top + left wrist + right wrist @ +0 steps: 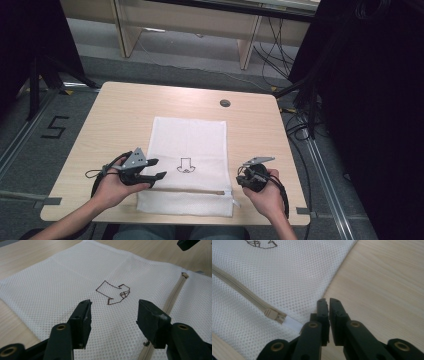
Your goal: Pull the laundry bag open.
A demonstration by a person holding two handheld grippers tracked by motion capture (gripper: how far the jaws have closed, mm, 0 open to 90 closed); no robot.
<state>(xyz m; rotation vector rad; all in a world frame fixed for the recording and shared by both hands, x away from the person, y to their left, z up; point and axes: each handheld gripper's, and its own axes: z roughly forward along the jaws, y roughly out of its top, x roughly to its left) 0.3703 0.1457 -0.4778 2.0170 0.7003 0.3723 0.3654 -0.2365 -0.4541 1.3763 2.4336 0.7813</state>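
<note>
Two hand-held grippers flank a white mesh laundry bag that lies flat on the wooden table; its contents cannot be told, though it looks flat. The left gripper hovers over the bag's left edge with its jaws spread wide and nothing between them; just ahead of its jaws, in the left gripper view, sits a dark outline arrow logo printed on the mesh. To the right of those jaws runs the bag's beige zipper. The right gripper is at the bag's right edge, jaws pressed almost together with nothing visibly caught between them, tips over the bare wood just beside the mesh edge. Just to the left of its jaws lies the zipper slider with a white pull tab. Beyond both grippers, the table has a round cable grommet. Past the table are grey floor, a marked "5", cables and light wooden furniture legs.
</note>
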